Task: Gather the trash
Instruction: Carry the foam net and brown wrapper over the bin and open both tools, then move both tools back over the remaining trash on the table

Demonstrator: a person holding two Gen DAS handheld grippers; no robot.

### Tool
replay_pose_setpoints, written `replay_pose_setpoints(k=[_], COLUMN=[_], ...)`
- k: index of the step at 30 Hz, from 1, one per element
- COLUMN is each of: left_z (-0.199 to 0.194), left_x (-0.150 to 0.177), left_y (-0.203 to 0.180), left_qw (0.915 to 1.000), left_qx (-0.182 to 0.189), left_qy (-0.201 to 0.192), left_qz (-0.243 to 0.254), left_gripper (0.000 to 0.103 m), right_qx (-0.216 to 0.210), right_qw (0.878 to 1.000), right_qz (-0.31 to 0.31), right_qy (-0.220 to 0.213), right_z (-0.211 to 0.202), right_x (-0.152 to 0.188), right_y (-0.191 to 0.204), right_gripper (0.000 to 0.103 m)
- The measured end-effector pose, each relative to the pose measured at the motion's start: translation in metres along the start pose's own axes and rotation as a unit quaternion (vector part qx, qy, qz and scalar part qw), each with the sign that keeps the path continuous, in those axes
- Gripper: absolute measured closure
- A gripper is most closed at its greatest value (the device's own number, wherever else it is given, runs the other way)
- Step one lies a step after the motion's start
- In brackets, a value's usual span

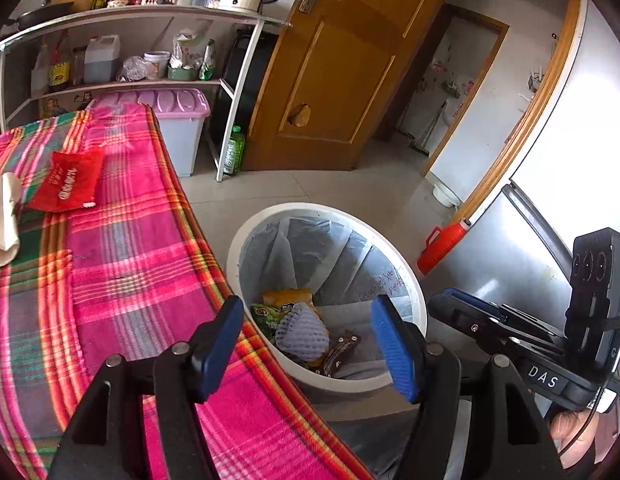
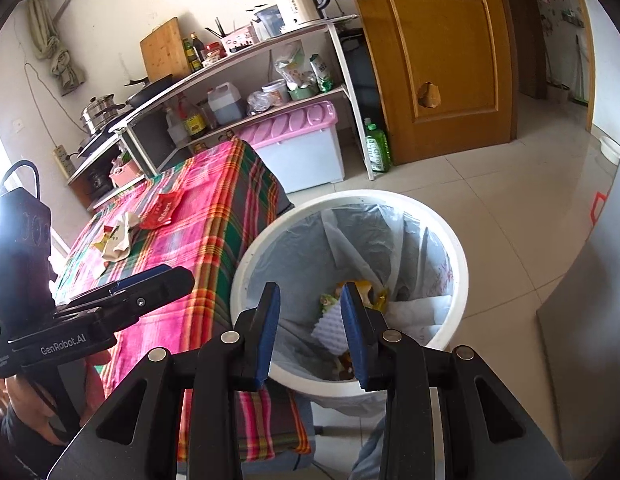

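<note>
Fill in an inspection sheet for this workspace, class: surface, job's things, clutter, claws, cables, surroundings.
Surface: plaid tablecloth covers the table.
Job's things: white bin, lined, holds wrappers and foam netting; red packet and crumpled cloth lie on the table.
Clutter: nothing seen beyond those.
Claws: left claw open, empty; right claw open, empty, over the bin.
Cables: wall cord.
Surroundings: shelf rack, kettle, wooden door.

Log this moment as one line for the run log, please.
left gripper: open, empty, over bin | right gripper: open, empty, over bin | white bin: holds wrappers, foam net | left on table: red packet, cloth
</note>
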State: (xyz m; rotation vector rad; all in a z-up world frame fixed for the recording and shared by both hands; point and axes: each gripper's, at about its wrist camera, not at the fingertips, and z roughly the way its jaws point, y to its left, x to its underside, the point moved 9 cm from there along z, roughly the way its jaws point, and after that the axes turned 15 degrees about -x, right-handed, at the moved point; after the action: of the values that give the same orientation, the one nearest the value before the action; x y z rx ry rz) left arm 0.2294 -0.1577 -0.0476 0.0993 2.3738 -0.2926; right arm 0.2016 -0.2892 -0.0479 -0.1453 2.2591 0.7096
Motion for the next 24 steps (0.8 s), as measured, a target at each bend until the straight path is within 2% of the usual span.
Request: replay_pose_setpoints(k=[13, 24], left_z=[-0.055, -0.082], left_x=[-0.002, 0.007], left_y=[0.045, 0.091], left_qw=[0.997, 0.9925], left_qx=[-0.042, -0.078], left_qy=[-0.062, -0.084], left_qz=[-0.022, -0.04], left_gripper=[0.035, 0.035], right_qx=[-0.037, -0.07], right_qw=[0.998, 0.993], right_qz=[-0.048, -0.087], right_qy=[0.009, 0.027], right_z=[0.012, 0.031], right_x=[0.0, 0.004], right_y=[0.062, 0.115], right_gripper=[0.07, 0.07])
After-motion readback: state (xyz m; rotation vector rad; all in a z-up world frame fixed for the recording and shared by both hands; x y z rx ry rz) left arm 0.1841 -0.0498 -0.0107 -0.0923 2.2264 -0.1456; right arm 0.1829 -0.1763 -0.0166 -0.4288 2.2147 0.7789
